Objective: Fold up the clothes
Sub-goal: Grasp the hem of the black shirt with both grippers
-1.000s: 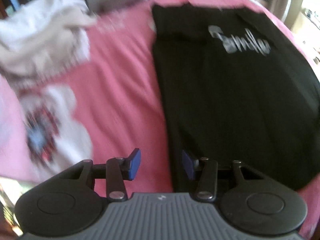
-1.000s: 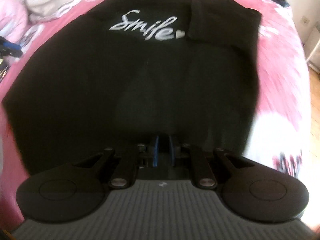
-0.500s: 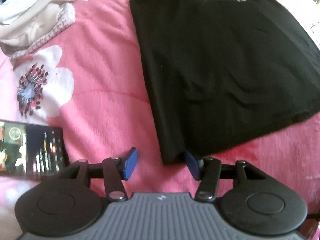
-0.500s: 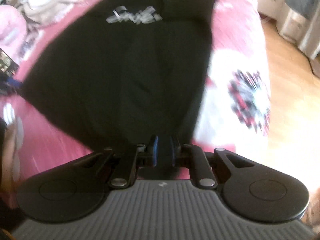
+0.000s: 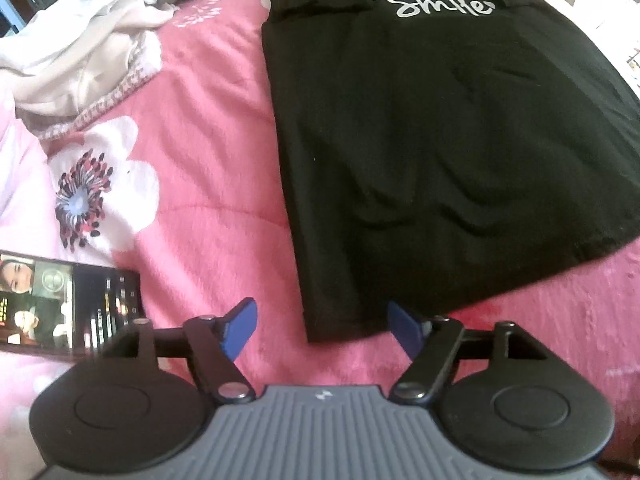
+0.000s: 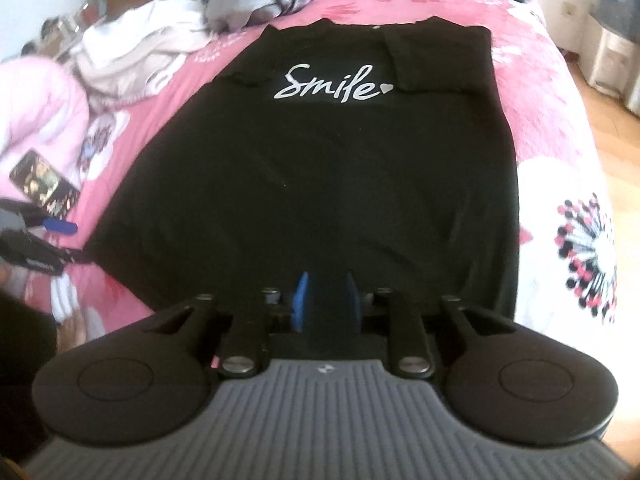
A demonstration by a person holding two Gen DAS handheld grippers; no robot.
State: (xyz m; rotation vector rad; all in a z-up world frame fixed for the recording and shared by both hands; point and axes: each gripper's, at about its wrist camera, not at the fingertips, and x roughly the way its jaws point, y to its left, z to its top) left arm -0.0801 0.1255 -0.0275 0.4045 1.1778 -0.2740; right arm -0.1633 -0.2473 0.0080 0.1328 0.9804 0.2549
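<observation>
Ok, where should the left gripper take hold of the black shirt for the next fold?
Probably the near hem corner of the black shirt. That corner lies flat on the bedspread, just ahead of the left gripper, whose jaws have just been opening with nothing between them. Come from the hem end, one finger sliding under the edge.

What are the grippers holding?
Nothing surely. Both jaws just opened: left gripper straddles the black shirt's corner untouched; right gripper has its hem between, grip unclear.

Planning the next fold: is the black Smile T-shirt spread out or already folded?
Partly folded: the black Smile T-shirt lies flat on the pink bedspread, both sleeves tucked inward, length unfolded.
</observation>
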